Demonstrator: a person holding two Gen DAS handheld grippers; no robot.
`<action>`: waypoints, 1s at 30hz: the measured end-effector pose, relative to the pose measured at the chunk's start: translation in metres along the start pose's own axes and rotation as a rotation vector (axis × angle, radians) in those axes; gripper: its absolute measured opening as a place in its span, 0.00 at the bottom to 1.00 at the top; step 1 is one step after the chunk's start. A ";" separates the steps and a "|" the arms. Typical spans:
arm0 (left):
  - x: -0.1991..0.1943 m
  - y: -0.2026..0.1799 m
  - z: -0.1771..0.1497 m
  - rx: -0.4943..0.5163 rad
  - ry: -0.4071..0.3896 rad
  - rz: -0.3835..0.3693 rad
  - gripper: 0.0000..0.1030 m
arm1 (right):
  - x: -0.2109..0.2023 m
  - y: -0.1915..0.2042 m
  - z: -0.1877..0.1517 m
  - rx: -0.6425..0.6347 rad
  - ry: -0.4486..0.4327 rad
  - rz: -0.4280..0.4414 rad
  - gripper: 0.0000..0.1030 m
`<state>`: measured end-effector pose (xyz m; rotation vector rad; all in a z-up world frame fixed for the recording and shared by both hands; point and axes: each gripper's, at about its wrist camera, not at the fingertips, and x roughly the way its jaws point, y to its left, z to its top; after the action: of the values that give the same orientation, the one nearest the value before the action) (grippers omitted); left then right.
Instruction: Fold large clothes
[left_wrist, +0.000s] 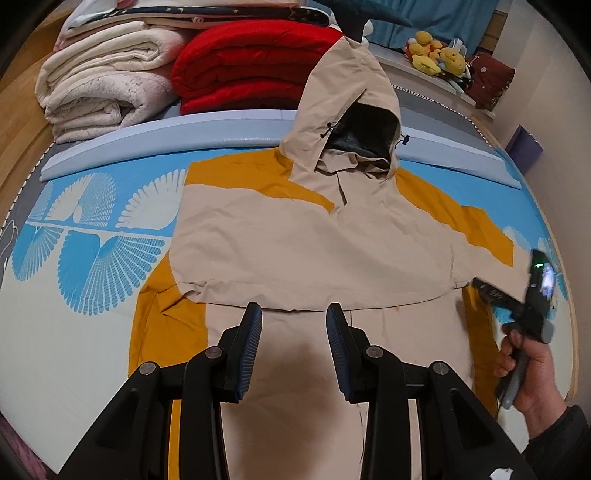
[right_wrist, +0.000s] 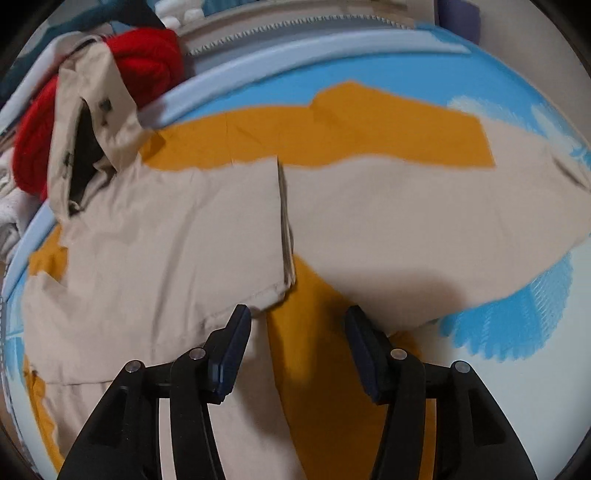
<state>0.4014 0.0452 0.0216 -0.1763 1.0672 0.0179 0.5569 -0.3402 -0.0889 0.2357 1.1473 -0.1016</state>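
Jacket (left_wrist: 295, 240), tan and mustard yellow with a hood (left_wrist: 343, 103), lies flat in the middle of the frame on a blue and white mat (left_wrist: 92, 240). It looks soft, thin and light, maybe a bit slippery, so it should bend easily and may slide. A good place to hold it is an edge, like a sleeve end or the bottom hem.

The left gripper (left_wrist: 294, 314) hangs over the jacket's lower part with its jaws apart and nothing in them. The right gripper (right_wrist: 297, 314) also has its jaws apart and empty.

The left wrist view shows the whole jacket, folded blankets (left_wrist: 107, 77) at upper left, and a hand (left_wrist: 528, 373) at lower right. The right wrist view shows a sleeve (right_wrist: 424, 221) reaching to the right, close up.
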 end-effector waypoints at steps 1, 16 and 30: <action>-0.001 -0.001 0.000 0.000 -0.001 -0.002 0.32 | -0.010 0.000 0.003 -0.018 -0.033 -0.003 0.52; 0.003 -0.031 -0.005 0.045 -0.013 -0.008 0.32 | -0.087 -0.092 0.011 0.022 -0.117 0.029 0.53; 0.028 -0.045 -0.005 0.067 0.014 0.019 0.32 | -0.097 -0.197 0.015 0.037 -0.231 -0.168 0.52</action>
<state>0.4153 -0.0022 0.0012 -0.1059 1.0817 -0.0023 0.4917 -0.5389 -0.0210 0.1552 0.9338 -0.2918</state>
